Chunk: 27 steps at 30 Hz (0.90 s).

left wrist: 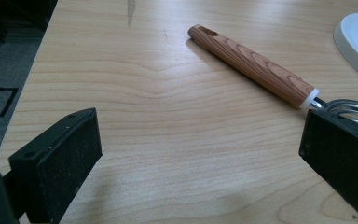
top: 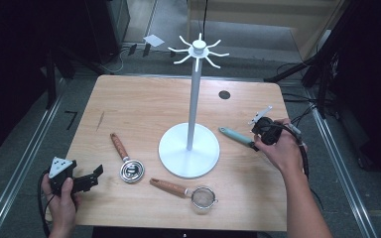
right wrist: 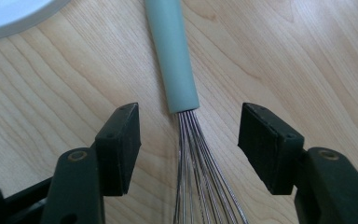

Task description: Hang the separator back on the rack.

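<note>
Right gripper [right wrist: 189, 140] at lower centre, black matte jaws apart astride a whisk [right wrist: 177, 70], smooth pale-teal tube handle, thin steel wires, on grained blond wood table [right wrist: 284, 56], left gripper [left wrist: 200, 158] spread wide, holding nothing

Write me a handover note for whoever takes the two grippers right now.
Right gripper: open, jaws straddling the whisk where wires meet the green handle, pads not touching it.
Left gripper: open, holding nothing, low at the table's near-left corner, pointed toward the wood-handled ladle.
The strainer lies by the front edge; the white hook stand is at centre, hooks bare.
Done: nothing hung.
Left: probably close on the whisk, then hang all three.
</note>
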{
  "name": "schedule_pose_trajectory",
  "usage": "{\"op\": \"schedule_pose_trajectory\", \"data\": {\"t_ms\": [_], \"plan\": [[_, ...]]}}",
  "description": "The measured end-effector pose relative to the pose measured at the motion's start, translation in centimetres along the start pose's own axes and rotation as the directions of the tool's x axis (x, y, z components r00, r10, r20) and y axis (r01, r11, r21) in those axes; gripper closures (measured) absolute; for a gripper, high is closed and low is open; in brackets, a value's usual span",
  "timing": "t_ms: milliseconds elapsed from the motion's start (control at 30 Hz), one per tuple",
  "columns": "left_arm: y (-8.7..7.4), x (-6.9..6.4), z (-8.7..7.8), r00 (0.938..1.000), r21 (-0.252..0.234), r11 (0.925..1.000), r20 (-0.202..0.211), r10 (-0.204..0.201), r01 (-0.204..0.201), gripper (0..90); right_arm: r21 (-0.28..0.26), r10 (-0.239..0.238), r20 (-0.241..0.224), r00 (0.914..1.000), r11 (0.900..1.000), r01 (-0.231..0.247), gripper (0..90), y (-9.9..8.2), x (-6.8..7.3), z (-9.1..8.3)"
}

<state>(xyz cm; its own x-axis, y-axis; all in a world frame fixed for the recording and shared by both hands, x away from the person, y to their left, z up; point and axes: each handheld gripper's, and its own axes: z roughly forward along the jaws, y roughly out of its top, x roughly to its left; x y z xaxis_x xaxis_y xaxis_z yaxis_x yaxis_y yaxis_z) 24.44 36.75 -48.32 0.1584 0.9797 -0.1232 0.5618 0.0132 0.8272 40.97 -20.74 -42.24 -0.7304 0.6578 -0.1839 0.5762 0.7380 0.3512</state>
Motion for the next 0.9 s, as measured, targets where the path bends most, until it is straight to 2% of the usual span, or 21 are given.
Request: {"op": "schedule_pose_trajectory", "data": {"t_ms": [467,567,800,900], "plan": [[0.0,0.0,0.0,1.0,0.001,1.0,0.001,0.001,-0.001,0.0,0.051,0.01,-0.051,0.9986,0.9987,-0.008,45.1,0.7,-1.0,0.8],[0.0,0.0,0.0,1.0,0.001,1.0,0.002,0.0,0.0,0.0,0.079,-0.004,-0.071,0.9975,0.9968,0.009,46.6,1.0,-1.1,1.3],[0.0,0.0,0.0,1.0,0.001,1.0,0.002,0.002,-0.002,0.0,0.11,-0.01,-0.084,0.9964,0.9937,0.019,48.2,1.8,-1.2,2.2],[0.0,0.0,0.0,1.0,0.001,1.0,0.001,0.003,-0.003,0.0,0.129,-0.028,-0.085,0.996,0.9909,0.039,48.9,2.1,-1.2,2.5]]}}
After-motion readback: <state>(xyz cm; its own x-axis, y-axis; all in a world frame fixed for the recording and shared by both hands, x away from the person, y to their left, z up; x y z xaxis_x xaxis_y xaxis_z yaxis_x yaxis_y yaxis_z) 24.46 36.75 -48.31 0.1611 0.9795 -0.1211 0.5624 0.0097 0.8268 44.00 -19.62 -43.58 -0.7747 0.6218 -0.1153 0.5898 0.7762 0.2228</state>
